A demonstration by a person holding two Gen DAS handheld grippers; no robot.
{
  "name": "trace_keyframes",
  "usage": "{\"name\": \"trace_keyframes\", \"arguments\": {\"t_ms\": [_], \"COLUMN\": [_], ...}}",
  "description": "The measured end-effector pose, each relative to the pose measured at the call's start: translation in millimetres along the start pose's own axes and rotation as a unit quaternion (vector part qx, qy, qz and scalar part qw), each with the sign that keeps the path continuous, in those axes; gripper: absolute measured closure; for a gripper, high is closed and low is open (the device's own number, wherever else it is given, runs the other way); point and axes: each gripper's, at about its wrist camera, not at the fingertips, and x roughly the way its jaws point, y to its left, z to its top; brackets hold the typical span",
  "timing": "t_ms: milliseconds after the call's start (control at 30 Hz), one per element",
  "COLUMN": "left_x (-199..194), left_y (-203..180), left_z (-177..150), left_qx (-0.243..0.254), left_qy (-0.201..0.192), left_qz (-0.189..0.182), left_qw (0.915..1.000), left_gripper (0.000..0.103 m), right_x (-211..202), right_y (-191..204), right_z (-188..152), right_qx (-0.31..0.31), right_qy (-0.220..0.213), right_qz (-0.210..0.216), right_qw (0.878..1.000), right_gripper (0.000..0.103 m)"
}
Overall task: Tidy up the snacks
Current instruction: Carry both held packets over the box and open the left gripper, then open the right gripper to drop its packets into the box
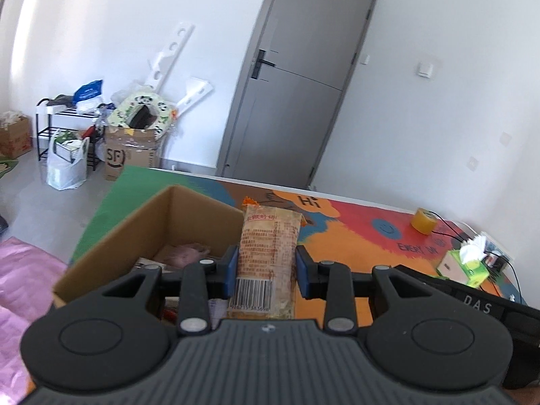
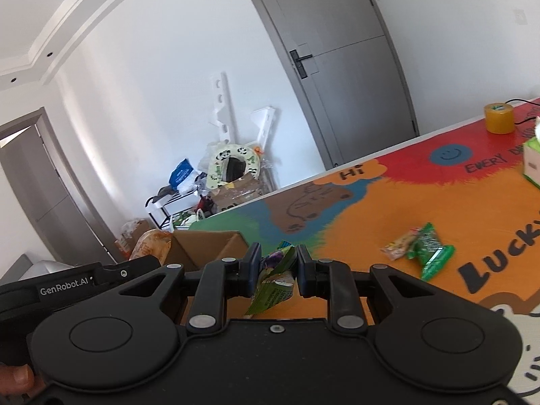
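My left gripper [image 1: 266, 270] is shut on a tan biscuit packet [image 1: 270, 253] with a barcode, held upright just right of an open cardboard box [image 1: 135, 233] that holds several snacks. The same packet [image 2: 152, 248] and the box [image 2: 206, 246] show at the left of the right wrist view. My right gripper [image 2: 279, 270] is shut on a small green and purple snack packet [image 2: 275, 283], lifted above the colourful mat [image 2: 371, 209]. Two loose packets, one green [image 2: 430, 256] and one yellow [image 2: 398, 248], lie on the mat to the right.
A yellow tape roll [image 1: 423, 221] and a green tissue box [image 1: 464, 266] stand at the table's far right, with black cables. The other gripper's black body [image 1: 472, 303] lies to the right. Beyond the table are a grey door [image 1: 293, 84], boxes, bags and a rack.
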Motion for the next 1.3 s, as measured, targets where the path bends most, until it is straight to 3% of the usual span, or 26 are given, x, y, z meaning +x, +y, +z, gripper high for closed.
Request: {"name": "trace_keyframes", "arguments": {"t_ms": [267,500,633,1100,1167,1233,1300], "left_x": [0,7,8,-20,-21,-23,-26], "left_y": [33,53,66,96,98,99,101], "left_z": [10,9,8,11,11,11,11], "left_qx": [-0.021,-0.038,-0.051,-0.07,-0.071,-0.073,-0.074], "left_qy": [-0.006,0.014,0.028,0.013,0.014,0.013,0.011], "left_qz": [0.026,0.034,0.045,0.064,0.065,0.066,0.068], "left_qw": [0.9994,0.9986,0.9973,0.9954,0.9953,0.995,0.9949], "left_gripper": [0.069,0.069,0.058,0.049,0.045,0.04,0.034], "right_x": [14,29,36,42,41,39,33], "right_y": [28,53,67,107,111,111,112], "right_z": [1,3,1,-10,-10,-9,-7], "right_qx": [-0.018,-0.036,-0.046,-0.067,-0.068,-0.064,-0.07], "right_qy": [0.006,0.015,0.023,0.062,0.067,0.068,0.058], "right_qz": [0.016,0.032,0.043,0.078,0.082,0.082,0.071], "right_qw": [1.0,0.999,0.998,0.993,0.992,0.992,0.993], "right_gripper": [0.08,0.08,0.08,0.079,0.077,0.051,0.047]}}
